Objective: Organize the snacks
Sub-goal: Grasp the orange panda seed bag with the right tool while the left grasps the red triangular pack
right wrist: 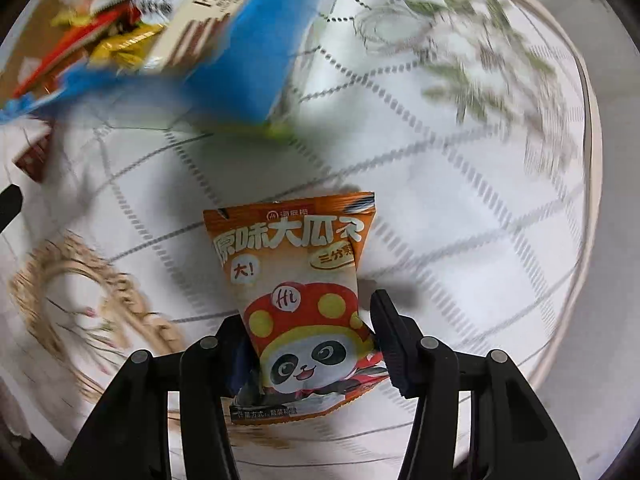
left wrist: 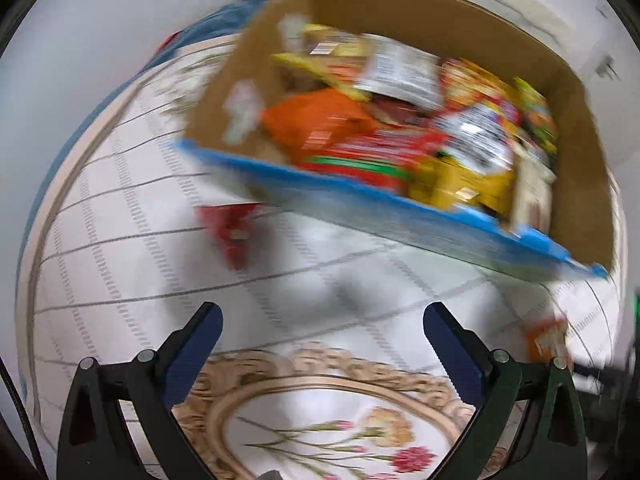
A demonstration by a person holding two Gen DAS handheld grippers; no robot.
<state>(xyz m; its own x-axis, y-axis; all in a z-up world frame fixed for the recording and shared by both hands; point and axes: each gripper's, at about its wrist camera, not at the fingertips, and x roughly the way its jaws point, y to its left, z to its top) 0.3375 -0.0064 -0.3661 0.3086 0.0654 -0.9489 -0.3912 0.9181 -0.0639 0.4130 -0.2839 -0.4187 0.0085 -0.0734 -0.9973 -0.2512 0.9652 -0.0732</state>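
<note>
An orange and white snack packet (right wrist: 296, 256) with a cartoon panda is squeezed between the black fingers of my right gripper (right wrist: 308, 312), which is shut on its lower half above the tablecloth. The cardboard box (left wrist: 580, 160) with a blue front edge is full of several mixed snack packs; the right wrist view has the box (right wrist: 248, 60) at the top left. My left gripper (left wrist: 324, 312) stands wide open over the cloth in front of the box, with nothing between its fingers. A red packet (left wrist: 232, 228) lies on the cloth just left of the box's front.
A white tablecloth (left wrist: 120, 240) with grey grid lines and a floral medallion covers a round table. A small orange packet (left wrist: 546, 340) shows at the right edge of the left wrist view. A red-brown packet (right wrist: 34, 156) lies at the left edge of the right wrist view.
</note>
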